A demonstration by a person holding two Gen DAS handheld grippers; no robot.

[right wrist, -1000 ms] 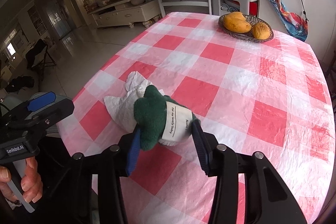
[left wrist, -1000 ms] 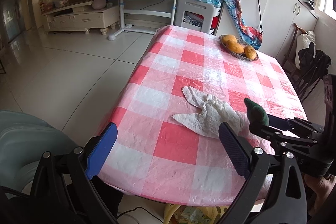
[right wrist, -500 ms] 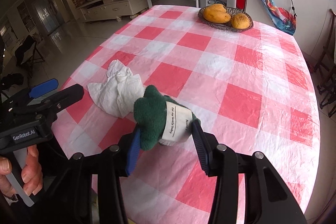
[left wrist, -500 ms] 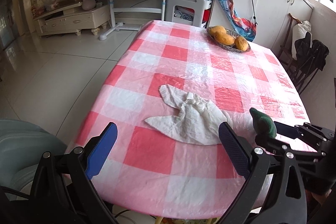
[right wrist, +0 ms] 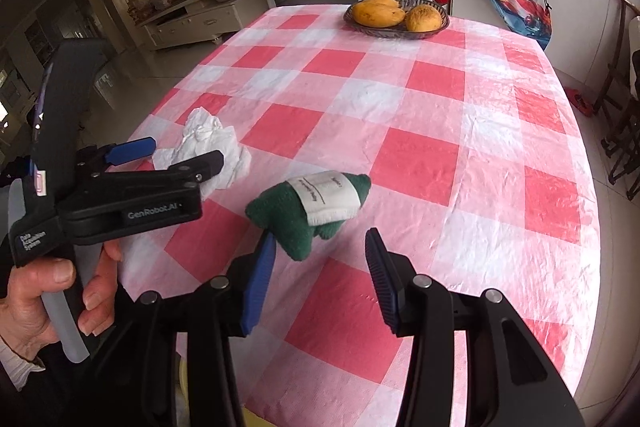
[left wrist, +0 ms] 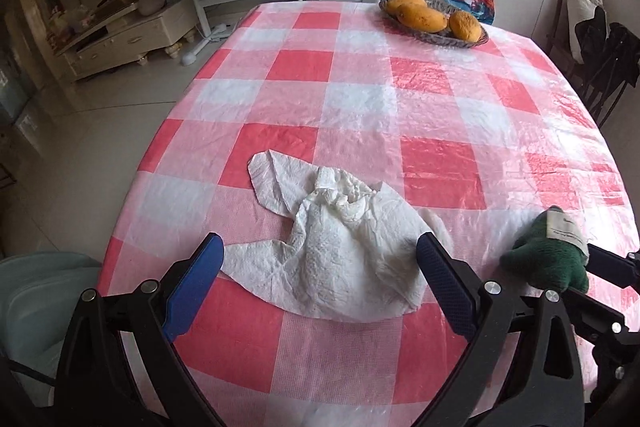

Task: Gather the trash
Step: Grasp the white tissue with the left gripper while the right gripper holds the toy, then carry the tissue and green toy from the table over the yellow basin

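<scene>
Near the front edge of the worktop [left wrist: 400,99], under a shiny plastic cloth of red and white squares. Low in the middle of the left wrist view, a crumpled white paper towel [left wrist: 336,251]: thin, wrinkly, bunched up in the middle and flat at the ends. Left tongs [left wrist: 318,245] wide open, one blue pad at each side of the towel, not squeezing it. In the right wrist view, held by a hand [right wrist: 48,291] at the lower left of the frame, wrapped around a pale handle.

Right tongs [right wrist: 320,237] partly open and gripping nothing. Just past the tips, a small green plush toy [right wrist: 304,215]: soft, fuzzy and lumpy, with a white cloth tag and small writing on it. Touching only the blue pad on the left of the frame, with a clear gap to the other pad. Cannot tell whether lying on the cloth or just above it. In the left wrist view, at the lower right of the frame, well to the right of the towel.

Far back on the worktop, at the top of both frames, a dark woven basket [left wrist: 436,37], shallow and oval. Inside, smooth yellow-orange mangoes [left wrist: 420,17].
</scene>
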